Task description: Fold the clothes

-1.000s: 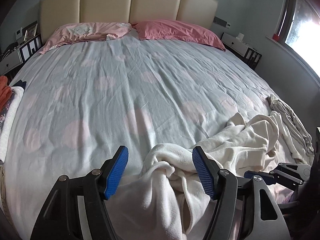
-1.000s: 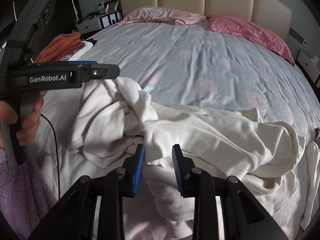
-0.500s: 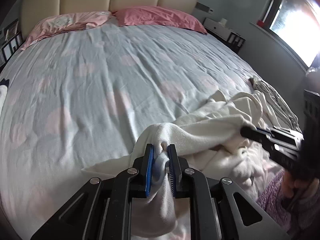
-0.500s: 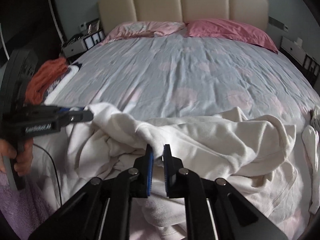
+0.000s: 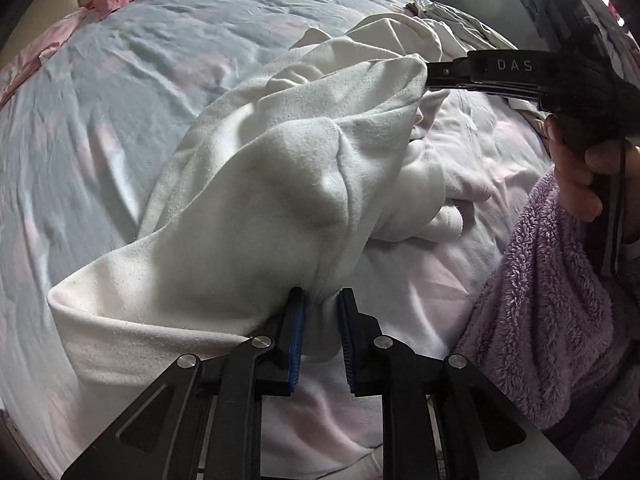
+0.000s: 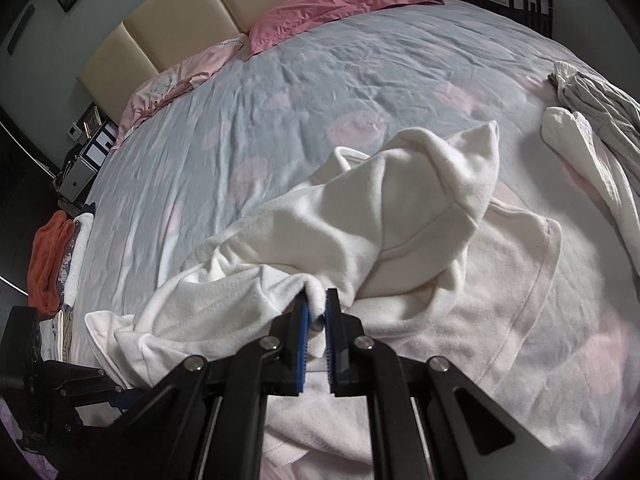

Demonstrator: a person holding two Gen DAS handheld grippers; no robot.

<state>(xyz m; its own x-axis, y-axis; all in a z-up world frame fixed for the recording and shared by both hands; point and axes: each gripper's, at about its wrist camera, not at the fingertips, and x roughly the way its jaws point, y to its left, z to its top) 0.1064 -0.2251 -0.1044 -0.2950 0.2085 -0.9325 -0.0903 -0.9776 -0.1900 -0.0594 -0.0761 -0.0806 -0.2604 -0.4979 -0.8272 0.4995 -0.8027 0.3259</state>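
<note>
A crumpled white fleecy garment (image 5: 280, 168) lies on the near part of the bed. My left gripper (image 5: 320, 300) has a bunched fold of it filling the gap between its blue pads, and its jaws are opening slightly. In the right wrist view my right gripper (image 6: 316, 300) is shut on another fold of the same garment (image 6: 420, 200). The cloth hangs stretched between the two grips. In the left wrist view the right gripper (image 5: 436, 74) reaches in from the right, its tips buried in the cloth. The left gripper (image 6: 100, 388) shows dimly at the lower left of the right wrist view.
The bed (image 6: 320, 80) has a grey-blue cover with pink spots and pink pillows (image 6: 340, 4) at the headboard. A stack of clothes with an orange piece (image 6: 48, 264) sits at its left edge. Grey and white garments (image 6: 592, 104) lie at the right. A person's hand and purple fleecy sleeve (image 5: 560, 300) are close by.
Both grippers closed on folds of the white garment and swung sideways with it, rolling as they went. The cloth now rises in a ridge between them.
</note>
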